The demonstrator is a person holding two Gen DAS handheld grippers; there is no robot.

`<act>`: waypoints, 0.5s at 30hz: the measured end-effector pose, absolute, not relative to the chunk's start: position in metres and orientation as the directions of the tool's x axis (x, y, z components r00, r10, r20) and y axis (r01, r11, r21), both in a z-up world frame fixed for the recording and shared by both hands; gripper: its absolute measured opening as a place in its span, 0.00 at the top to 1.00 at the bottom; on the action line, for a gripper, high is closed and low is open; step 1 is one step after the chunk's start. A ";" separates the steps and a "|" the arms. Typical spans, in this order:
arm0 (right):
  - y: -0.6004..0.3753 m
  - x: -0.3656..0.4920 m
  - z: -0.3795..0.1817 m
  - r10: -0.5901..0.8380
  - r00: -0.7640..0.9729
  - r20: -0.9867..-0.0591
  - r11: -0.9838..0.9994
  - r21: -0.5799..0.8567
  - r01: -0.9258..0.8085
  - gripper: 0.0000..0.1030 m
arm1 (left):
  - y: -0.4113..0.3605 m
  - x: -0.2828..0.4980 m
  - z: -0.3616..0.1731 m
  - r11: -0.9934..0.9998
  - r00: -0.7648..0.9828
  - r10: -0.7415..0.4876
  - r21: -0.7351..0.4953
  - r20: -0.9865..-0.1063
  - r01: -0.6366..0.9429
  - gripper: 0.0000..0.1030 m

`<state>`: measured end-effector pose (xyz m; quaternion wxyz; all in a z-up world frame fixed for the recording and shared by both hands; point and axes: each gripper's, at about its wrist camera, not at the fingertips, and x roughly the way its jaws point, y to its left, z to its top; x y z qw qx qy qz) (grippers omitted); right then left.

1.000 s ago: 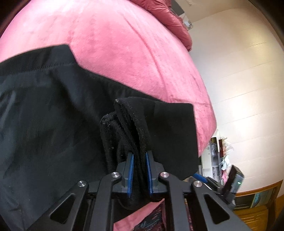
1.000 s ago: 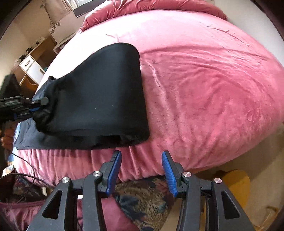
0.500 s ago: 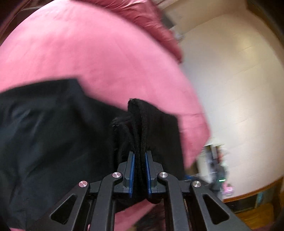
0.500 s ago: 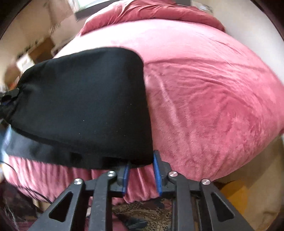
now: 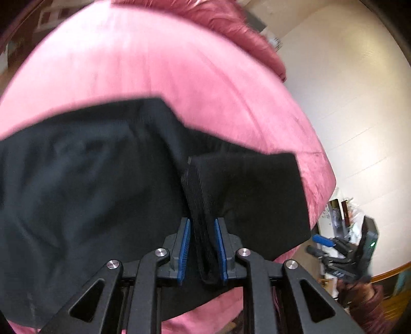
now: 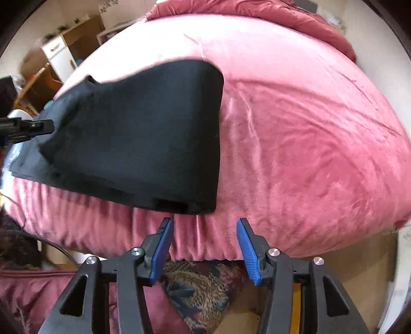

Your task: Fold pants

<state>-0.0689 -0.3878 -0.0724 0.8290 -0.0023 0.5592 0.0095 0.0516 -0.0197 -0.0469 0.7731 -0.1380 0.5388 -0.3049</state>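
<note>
Black pants (image 5: 84,195) lie folded on a pink bed (image 5: 179,77). My left gripper (image 5: 203,246) is shut on a bunched edge of the pants, and a folded flap spreads to its right. In the right wrist view the pants (image 6: 143,136) form a folded black slab near the bed's front edge. My right gripper (image 6: 204,246) is open and empty, just below and off the slab's near corner. The left gripper (image 6: 28,127) shows at the far left, holding the other end.
The pink bed (image 6: 308,128) stretches far to the right. A pink duvet (image 6: 295,18) is heaped at its far end. A patterned cloth (image 6: 205,287) lies on the floor below my right gripper. A wooden cabinet (image 6: 59,51) stands at the back left.
My right gripper closed in on the pants' near corner, then opened and drew back. My left gripper kept its hold, and the pants lie flatter now.
</note>
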 end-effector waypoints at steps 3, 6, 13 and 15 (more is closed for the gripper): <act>-0.383 -0.056 -0.048 0.037 0.439 -0.898 0.999 0.024 -0.034 0.50 | -0.023 0.058 -0.032 0.757 0.276 -0.645 -0.545 -0.712 0.361 0.81; -0.366 -0.024 -0.033 0.071 0.503 -0.861 0.997 0.048 -0.057 0.50 | -0.041 0.064 -0.023 0.743 0.300 -0.659 -0.537 -0.689 0.399 0.81; -0.337 0.060 -0.043 0.083 0.533 -0.842 0.996 0.078 -0.032 0.50 | -0.072 0.059 -0.043 0.780 0.276 -0.592 -0.454 -0.757 0.430 0.81; -0.337 0.075 -0.055 0.072 0.514 -0.855 0.997 0.081 -0.005 0.50 | -0.075 0.055 -0.067 0.801 0.223 -0.552 -0.437 -0.803 0.410 0.81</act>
